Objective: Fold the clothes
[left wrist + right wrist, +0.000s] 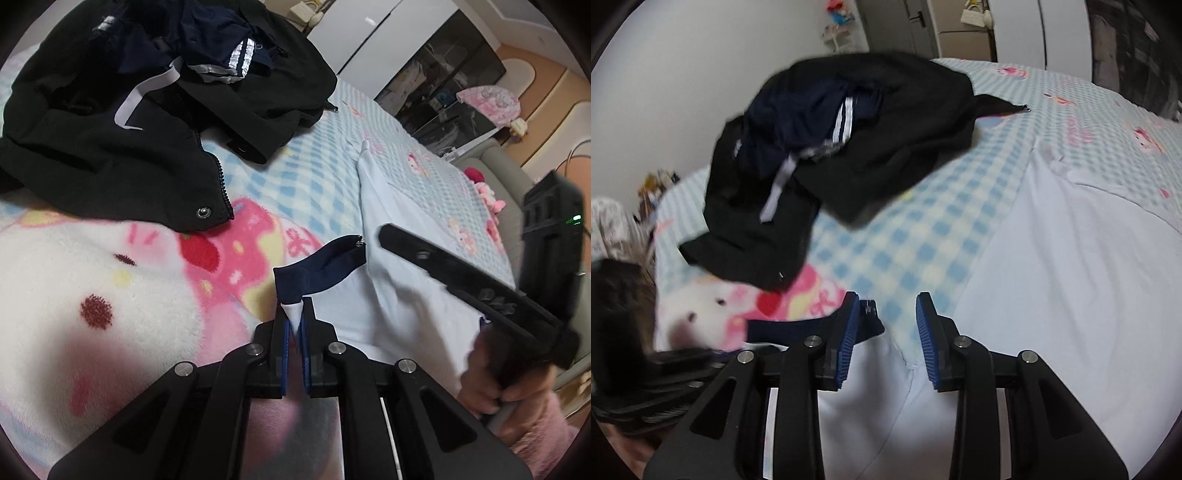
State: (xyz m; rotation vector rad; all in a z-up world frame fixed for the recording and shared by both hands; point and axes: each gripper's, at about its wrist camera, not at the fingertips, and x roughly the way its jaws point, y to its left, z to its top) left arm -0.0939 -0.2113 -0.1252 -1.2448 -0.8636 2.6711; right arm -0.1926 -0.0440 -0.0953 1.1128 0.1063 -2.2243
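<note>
Pale white shirt (399,291) with navy collar (317,267), spread flat lower right; black jacket heap (110,122), crumpled upper left.

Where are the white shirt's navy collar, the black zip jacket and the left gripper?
navy collar (320,266), left wrist view, on the band's middle.
black zip jacket (110,162), left wrist view, on its front panel.
left gripper (294,314), left wrist view, between fingertips pinching white fabric.

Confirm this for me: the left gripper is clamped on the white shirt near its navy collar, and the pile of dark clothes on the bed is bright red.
Not quite. The left gripper is clamped on the white shirt near its navy collar, but the pile of clothes on the bed is black and navy, not red. The left wrist view shows it.
</note>
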